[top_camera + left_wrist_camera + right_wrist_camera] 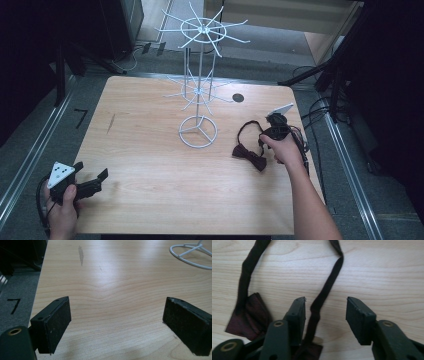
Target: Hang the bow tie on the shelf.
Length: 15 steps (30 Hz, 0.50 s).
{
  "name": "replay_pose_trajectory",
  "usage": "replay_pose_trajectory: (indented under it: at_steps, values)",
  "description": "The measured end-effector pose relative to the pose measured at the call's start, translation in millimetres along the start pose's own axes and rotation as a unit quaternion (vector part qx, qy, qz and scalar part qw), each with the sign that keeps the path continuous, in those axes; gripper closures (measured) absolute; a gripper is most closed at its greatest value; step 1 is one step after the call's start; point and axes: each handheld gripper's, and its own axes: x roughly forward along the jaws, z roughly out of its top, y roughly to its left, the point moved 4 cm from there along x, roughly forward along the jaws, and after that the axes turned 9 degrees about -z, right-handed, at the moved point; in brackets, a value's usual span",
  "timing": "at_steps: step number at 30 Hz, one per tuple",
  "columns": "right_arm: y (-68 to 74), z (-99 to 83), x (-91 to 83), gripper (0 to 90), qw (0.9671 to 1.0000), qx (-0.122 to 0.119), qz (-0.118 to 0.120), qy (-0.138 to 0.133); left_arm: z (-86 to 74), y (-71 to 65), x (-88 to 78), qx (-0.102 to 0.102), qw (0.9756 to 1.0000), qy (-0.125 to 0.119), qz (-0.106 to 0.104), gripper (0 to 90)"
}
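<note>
A dark maroon bow tie [249, 156] lies on the wooden table [150, 155] at the right, its thin strap [246, 128] looping away from it. My right gripper [264, 139] hovers low over it, held in a hand. In the right gripper view the jaws [326, 300] stand apart with one run of the strap [329, 282] lying between them, close to the left pad and not pinched; the bow [249, 312] lies to the left. My left gripper [91, 171] rests at the table's front left corner, open and holding nothing [116, 312].
A white wire display rack [198, 131] with two tiers of radiating hooks stands on a ring base at the table's middle back; its base ring [190, 255] also appears in the left gripper view. A dark round hole [238, 97] sits behind the tie. Cables trail off the right edge.
</note>
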Motion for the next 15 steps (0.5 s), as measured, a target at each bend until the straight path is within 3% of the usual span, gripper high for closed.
replay_pose_trajectory:
  at_steps: [2,8,11,15]
  values:
    - [2.6,2.6,0.7,56.7,0.9999,0.008,0.003,0.014,0.1,-0.1,0.1,0.0,1.0,0.0,-0.001,8.8]
    - [7.4,7.7,3.6,58.7,0.9995,0.02,0.019,0.018,0.1,0.0,0.3,0.0,1.0,0.0,-0.001,8.8]
    - [7.9,8.4,9.5,58.6,0.9994,0.02,0.009,0.027,0.1,-0.1,0.4,0.0,1.0,-0.001,-0.002,8.9]
    - [7.4,8.8,14.8,65.3,0.9992,0.018,-0.001,0.036,0.1,-0.1,0.3,0.0,1.0,-0.001,-0.001,8.9]
